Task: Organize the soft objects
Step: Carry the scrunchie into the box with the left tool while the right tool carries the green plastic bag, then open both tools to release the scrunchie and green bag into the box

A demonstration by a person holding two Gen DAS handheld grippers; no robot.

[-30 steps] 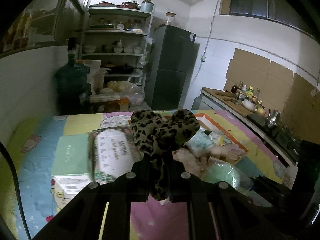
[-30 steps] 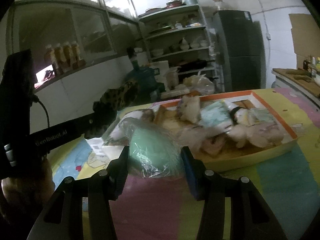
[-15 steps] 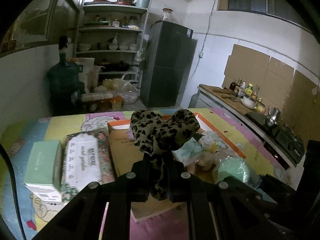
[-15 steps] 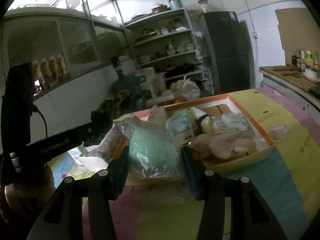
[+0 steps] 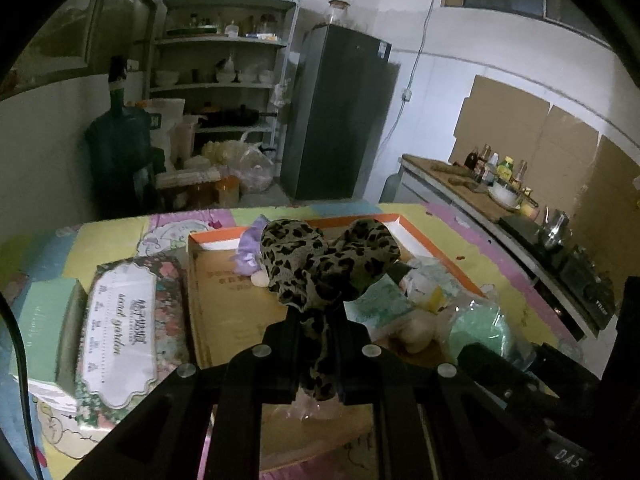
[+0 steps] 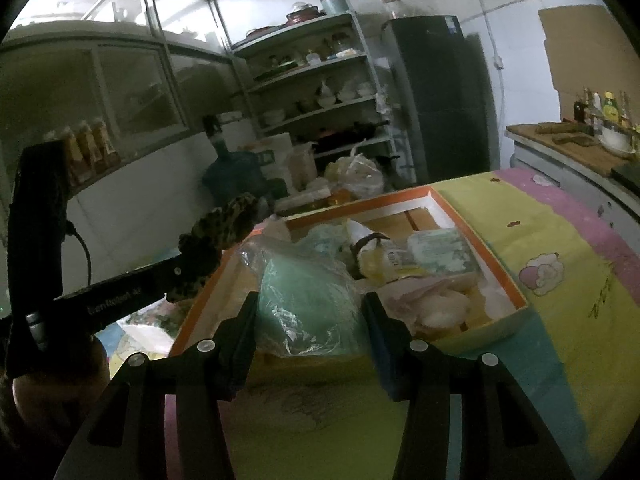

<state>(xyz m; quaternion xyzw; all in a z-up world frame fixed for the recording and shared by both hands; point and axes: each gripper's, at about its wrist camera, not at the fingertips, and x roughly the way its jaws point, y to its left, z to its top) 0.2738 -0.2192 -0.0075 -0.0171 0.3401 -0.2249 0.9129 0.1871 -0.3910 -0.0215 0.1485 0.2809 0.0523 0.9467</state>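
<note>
Left wrist view: "secret garden" was read on a floral tissue pack; leopard cloth was pinched by the left claw, a bagged green bundle by the right claw.

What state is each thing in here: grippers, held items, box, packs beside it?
Left gripper: shut on the leopard cloth, held above the box.
Right gripper: shut on the green bag.
Box: open, partly filled.
Tissue pack: lying flat beside the box.
</note>
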